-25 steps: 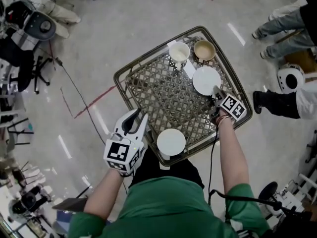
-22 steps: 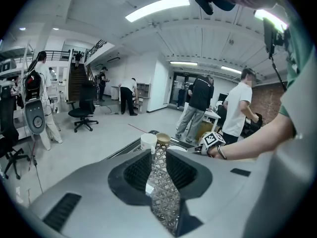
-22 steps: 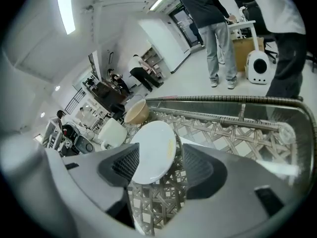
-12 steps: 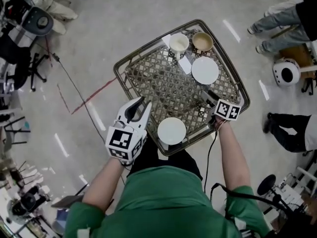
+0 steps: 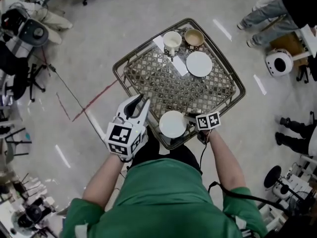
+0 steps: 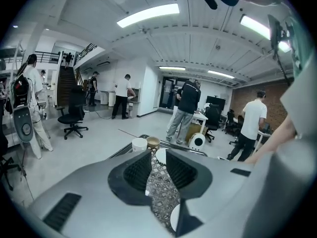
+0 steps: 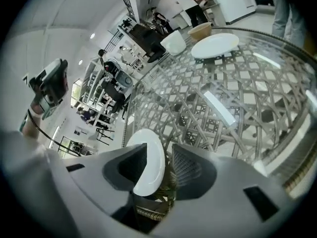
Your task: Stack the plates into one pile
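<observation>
Two white plates lie on the lattice-topped table [image 5: 119,69]: the near plate [image 5: 173,124] at the front edge, the far plate [image 5: 199,63] at the back right. My right gripper [image 5: 189,119] is at the near plate's right rim. In the right gripper view its jaws have just been closing and straddle that rim [image 7: 148,163], with a gap still showing on the right side. My left gripper [image 5: 135,107] hovers off the table's front left corner, open and empty; between its jaws [image 6: 157,157] I see only the tabletop.
A white cup [image 5: 172,42], a tan bowl [image 5: 193,37] and a white card [image 5: 179,66] sit at the table's back beside the far plate. People's legs [image 5: 262,11] and a round white device [image 5: 277,62] are at the right. Chairs and equipment [image 5: 20,29] crowd the left.
My right gripper has swept from beside the far plate to the front edge and now has the near plate's rim between its jaws. The left gripper has hardly shifted.
</observation>
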The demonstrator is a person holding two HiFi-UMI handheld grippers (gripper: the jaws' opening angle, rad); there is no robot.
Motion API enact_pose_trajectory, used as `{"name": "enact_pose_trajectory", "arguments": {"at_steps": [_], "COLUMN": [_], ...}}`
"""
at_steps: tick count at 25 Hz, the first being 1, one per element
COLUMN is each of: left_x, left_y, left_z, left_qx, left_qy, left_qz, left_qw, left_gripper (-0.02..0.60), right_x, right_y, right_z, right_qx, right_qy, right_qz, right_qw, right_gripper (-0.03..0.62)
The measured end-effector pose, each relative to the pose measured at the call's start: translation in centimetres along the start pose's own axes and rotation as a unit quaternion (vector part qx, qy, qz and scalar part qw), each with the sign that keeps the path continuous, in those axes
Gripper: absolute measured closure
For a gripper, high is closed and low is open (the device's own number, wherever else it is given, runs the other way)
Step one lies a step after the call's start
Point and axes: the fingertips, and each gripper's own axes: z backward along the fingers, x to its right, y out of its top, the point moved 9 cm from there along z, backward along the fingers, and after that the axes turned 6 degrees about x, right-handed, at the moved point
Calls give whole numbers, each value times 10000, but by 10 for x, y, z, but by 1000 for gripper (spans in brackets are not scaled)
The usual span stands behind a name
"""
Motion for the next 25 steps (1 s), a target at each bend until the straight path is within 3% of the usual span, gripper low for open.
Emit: {"name": "enact_pose_trajectory", "arguments": {"at_steps": [7, 13, 21, 25], "left_x": [0, -1, 3, 10], "left_y": [-6, -9, -6, -1], "left_z": [12, 13, 12, 8], "left_qx": [-124, -120, -24, 35], "left_qy": [-124, -186, -234, -274], "left_qz": [-33, -42, -19, -30], "left_qw": [9998, 9997, 9997, 9996], "left_gripper": [482, 482, 482, 482], "right_x": [-13, -12, -31, -42], "right_y": [-35, -42, -24, -5], "right_z": [-16, -13, -5, 3], "right_qx": [-31, 153, 443, 874], "right_qy": [-246, -509, 199, 607], "right_qz": [4, -116, -238, -354], "right_qw": [9997, 9985, 9985, 9937], "right_gripper": [420, 525, 555, 565]}}
